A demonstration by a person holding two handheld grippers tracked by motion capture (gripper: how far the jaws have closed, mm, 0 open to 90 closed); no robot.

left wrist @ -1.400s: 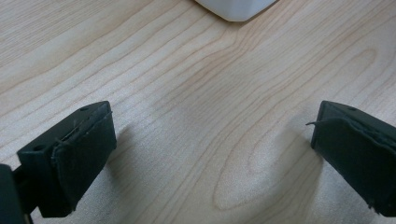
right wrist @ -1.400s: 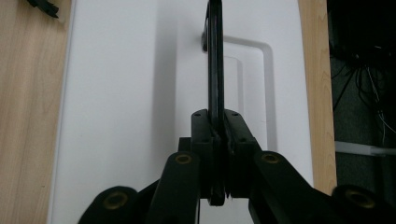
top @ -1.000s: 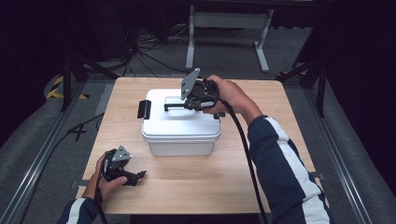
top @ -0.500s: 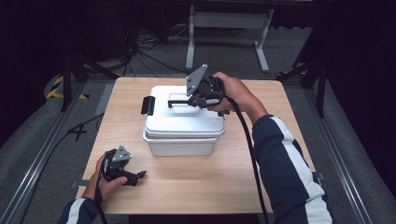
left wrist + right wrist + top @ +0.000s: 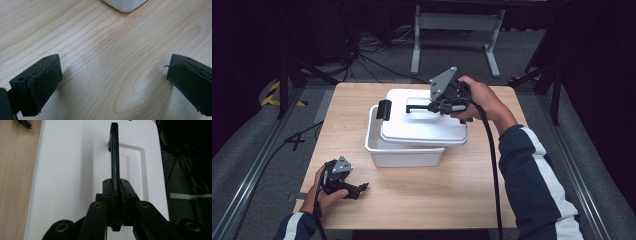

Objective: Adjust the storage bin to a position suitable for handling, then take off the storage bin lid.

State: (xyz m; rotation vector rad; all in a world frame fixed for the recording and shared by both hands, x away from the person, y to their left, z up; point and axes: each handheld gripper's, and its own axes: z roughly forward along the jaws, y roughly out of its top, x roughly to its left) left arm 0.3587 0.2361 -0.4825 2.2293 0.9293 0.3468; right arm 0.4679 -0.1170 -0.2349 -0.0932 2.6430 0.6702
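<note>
Gripping the black handle [image 5: 114,152] of a white lid [image 5: 424,125], the right gripper [image 5: 443,106] holds it raised and shifted off a white plastic bin [image 5: 398,152] at mid-worktop [image 5: 447,195], jaws clamped tight on the handle. The left gripper [image 5: 356,190] rests near the worktop's front left corner, jaws spread wide and empty, well apart from the bin.
</note>
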